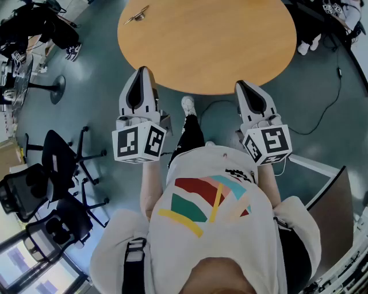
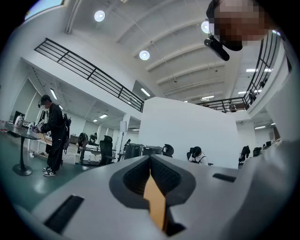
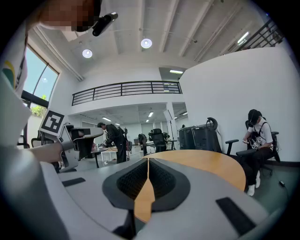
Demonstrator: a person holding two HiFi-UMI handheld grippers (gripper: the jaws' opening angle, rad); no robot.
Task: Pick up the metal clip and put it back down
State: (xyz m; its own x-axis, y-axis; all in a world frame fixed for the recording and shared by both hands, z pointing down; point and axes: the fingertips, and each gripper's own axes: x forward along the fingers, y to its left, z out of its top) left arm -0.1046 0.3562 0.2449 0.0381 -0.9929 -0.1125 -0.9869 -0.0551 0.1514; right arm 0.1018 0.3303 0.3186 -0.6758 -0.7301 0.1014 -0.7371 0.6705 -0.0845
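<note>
While the metal clip (image 1: 137,15) lies on the table (image 1: 218,51), left gripper (image 1: 142,70) and right gripper (image 1: 241,85) show jaws pressed together.

Open tabletop (image 1: 218,46) stretches ahead; only the metal clip (image 1: 137,15) lies near its far-left rim.

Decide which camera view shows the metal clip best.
The head view: the metal clip lies plainly near the far left edge of the round table. The right gripper view shows tabletop but no clip; the left gripper view shows none either.
</note>
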